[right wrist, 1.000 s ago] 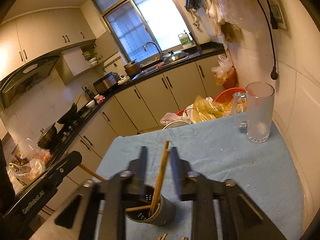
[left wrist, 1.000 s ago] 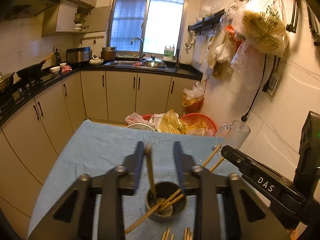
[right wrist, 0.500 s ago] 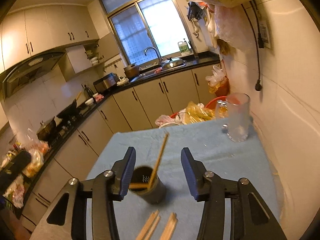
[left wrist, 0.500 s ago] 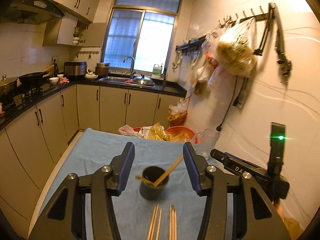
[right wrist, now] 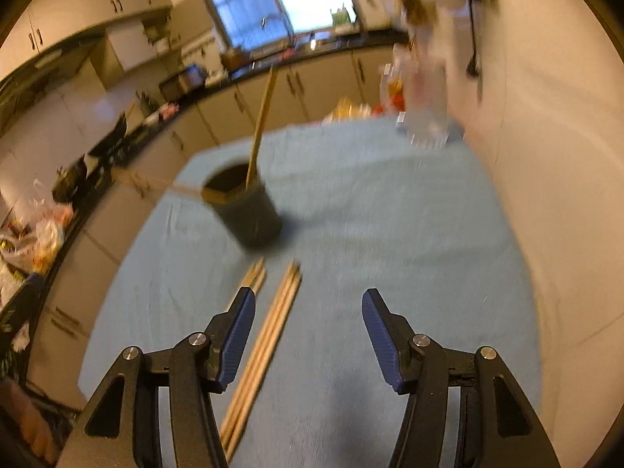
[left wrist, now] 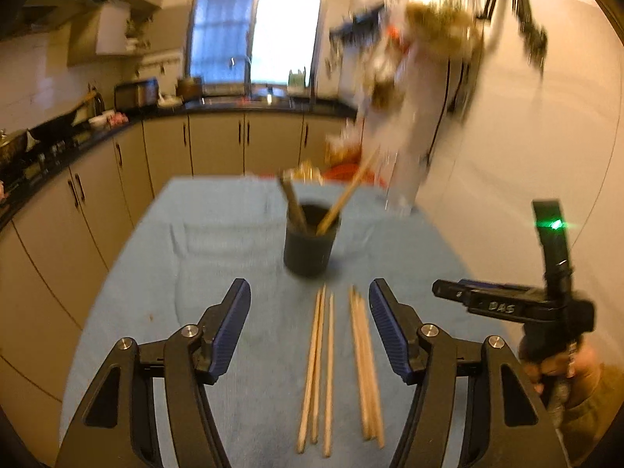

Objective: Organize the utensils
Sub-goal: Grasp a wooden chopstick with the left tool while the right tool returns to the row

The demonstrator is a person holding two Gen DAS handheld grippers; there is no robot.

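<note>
Both views are smeared by motion blur, so the far kitchen counter point(left wrist: 163, 111) along the left and the bags hanging on the right wall point(left wrist: 421, 62) are hard to make out. In the left wrist view, the left gripper point(left wrist: 310, 325) hangs over the blue cloth point(left wrist: 163, 257) with its jaws spread wide and nothing between them; its lower frame is cut off by the picture's edge. Between the jaws, on the cloth, lie two loose groups of chopsticks point(left wrist: 339, 362), their near ends reaching toward the bottom edge. Just beyond their far tips stands a dark cup point(left wrist: 310, 240) with two chopsticks leaning out of it, one to the left and one to the right. Behind and right of the cup a clear glass point(left wrist: 403, 187) is only a pale blur. At the far right, the right gripper point(left wrist: 440, 288) shows from the side, its jaws not readable there. In the right wrist view the right gripper point(right wrist: 308, 331) is wide open and empty, the chopsticks point(right wrist: 265, 335) partly hidden behind its left finger point(right wrist: 238, 329), the cup point(right wrist: 243, 206) ahead and to the left.
</note>
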